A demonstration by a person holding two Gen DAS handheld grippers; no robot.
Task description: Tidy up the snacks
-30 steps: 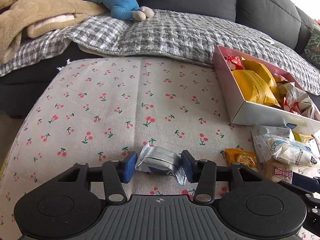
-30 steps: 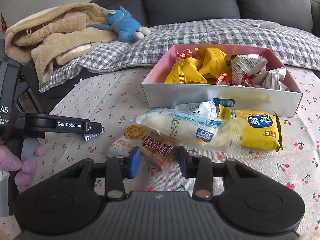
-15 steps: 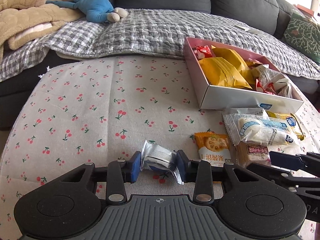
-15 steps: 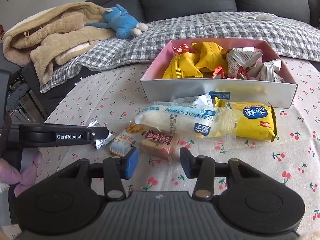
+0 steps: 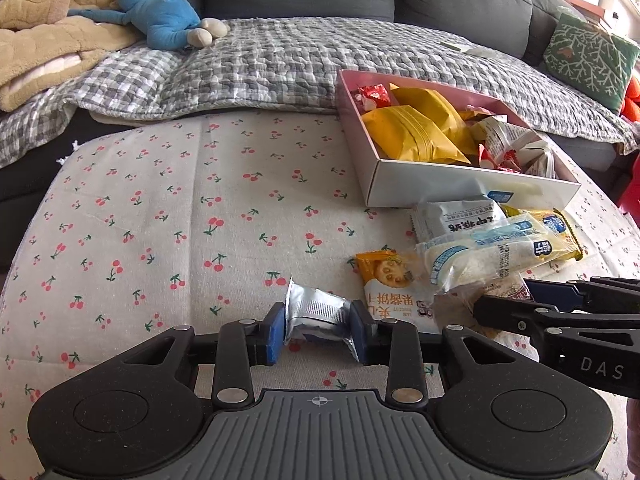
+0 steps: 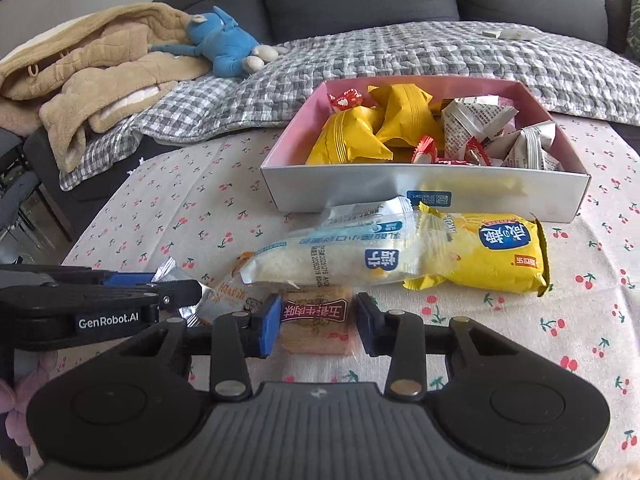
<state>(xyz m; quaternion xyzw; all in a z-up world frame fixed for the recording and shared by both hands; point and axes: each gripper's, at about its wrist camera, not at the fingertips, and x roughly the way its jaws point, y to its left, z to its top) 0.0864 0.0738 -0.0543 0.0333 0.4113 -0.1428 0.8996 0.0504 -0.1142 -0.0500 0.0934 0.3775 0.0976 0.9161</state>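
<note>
My left gripper [image 5: 318, 320] is closing, and its blue pads press the sides of a crumpled silver foil packet [image 5: 316, 312] just above the cherry-print cloth. My right gripper [image 6: 316, 316] is closing too. A brown cake packet [image 6: 314, 320] lies flat between its pads, not visibly squeezed. The two grippers are side by side, left beside right. Beyond them lie an orange biscuit packet [image 5: 384, 276], a long white roll packet [image 6: 340, 260] and a yellow packet [image 6: 500, 256]. The pink-lined box [image 6: 360, 184] behind holds several yellow, red and white snacks.
A white-and-blue packet [image 5: 460, 216] leans at the box's front wall. The sofa behind carries a checked quilt [image 5: 280, 64], a blue plush toy [image 5: 160, 20], a beige blanket [image 5: 40, 40] and a green cushion [image 5: 588, 56]. The table [image 5: 140, 200] drops off at left.
My left gripper narrowed on the silver packet and carried it right, toward the snack pile. My right gripper widened, then narrowed, and the brown packet now sits deeper between its pads.
</note>
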